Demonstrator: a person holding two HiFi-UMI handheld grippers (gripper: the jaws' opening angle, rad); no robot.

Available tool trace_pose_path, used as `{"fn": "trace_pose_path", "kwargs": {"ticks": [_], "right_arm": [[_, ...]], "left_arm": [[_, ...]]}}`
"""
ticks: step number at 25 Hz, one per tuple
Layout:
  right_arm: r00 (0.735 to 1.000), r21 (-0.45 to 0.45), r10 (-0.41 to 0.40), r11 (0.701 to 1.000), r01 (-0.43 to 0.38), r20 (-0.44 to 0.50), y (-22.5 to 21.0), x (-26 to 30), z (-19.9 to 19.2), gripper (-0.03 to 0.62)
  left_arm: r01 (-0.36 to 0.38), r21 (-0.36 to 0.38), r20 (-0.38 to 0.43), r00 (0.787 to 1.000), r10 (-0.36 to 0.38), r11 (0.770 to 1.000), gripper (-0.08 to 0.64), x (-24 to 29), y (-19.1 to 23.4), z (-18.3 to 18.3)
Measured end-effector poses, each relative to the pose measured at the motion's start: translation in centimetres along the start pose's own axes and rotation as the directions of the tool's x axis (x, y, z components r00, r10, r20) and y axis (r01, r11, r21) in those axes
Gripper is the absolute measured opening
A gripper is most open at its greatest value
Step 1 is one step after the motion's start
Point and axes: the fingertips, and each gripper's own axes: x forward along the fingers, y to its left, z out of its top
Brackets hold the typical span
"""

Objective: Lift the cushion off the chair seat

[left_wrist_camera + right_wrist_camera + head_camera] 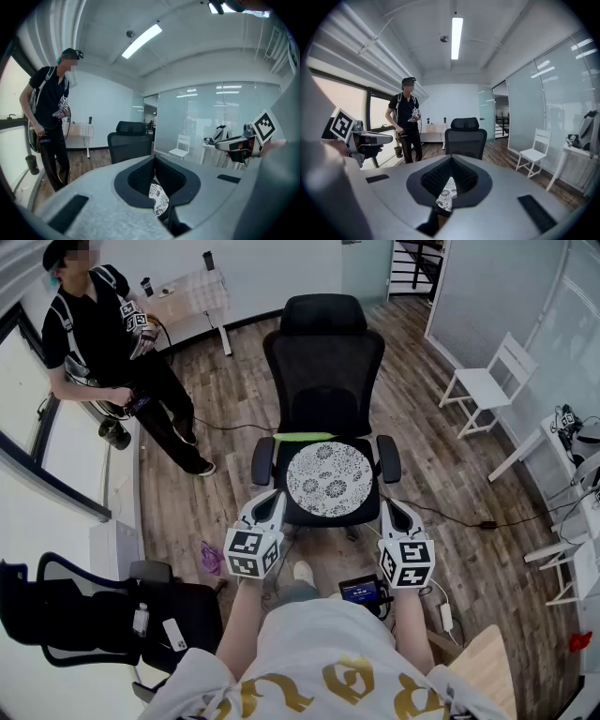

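A round white cushion with a dark flower print (pixel 329 479) lies flat on the seat of a black mesh office chair (pixel 323 352). My left gripper (pixel 274 495) hovers at the seat's front left corner, shut and holding nothing. Off the front right corner my right gripper (pixel 390 506) is shut too, with nothing in it. Neither touches the cushion. In the left gripper view the closed jaws (pixel 153 157) leave a slit that shows a sliver of the cushion (pixel 158 199). The right gripper view has the same sliver of cushion (pixel 447 192) below its closed jaws (pixel 450 158).
A person in black (pixel 112 343) stands at the back left, holding grippers. A white chair (pixel 487 381) is at the right, and a second black chair (pixel 103 615) is at the near left. A small screen device (pixel 361 592) and cables lie on the wood floor by my feet.
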Motion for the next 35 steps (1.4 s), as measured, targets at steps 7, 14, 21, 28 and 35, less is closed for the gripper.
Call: {"fn": "trace_pose_path", "kwargs": {"ticks": [7,14,21,28,35], "right_arm": [[1.0,0.003,0.018,1.0,-0.018,-0.009,0.7,0.2,-0.4,0.011],[1.0,0.042,0.004,0.999,-0.004,0.009,0.3,-0.1,-0.9,0.011],[1.0,0.121,-0.018,0.992,0.018,0.001,-1.1,0.1,-1.9,0.012],[0.999,0.123,-0.032,0.992,0.037,-0.044,-2.3,2.1,-3.2,0.011],[0.993,0.136,-0.04,0.989,0.054,-0.109,-4.3,7.3,-4.3,0.012]], "left_arm": [[-0.01,-0.016,-0.013,1.0,0.01,1.0,0.011,-0.2,0.4,-0.5],[-0.02,-0.028,-0.033,0.999,0.02,0.999,0.01,-0.5,0.5,-1.4],[-0.022,-0.035,-0.062,0.998,0.02,0.999,0.01,-0.2,0.6,-2.1],[-0.019,-0.051,-0.098,0.995,0.014,0.999,0.01,2.2,1.3,-3.3],[0.002,-0.076,-0.153,0.988,-0.014,0.997,0.011,8.0,2.9,-4.8]]}}
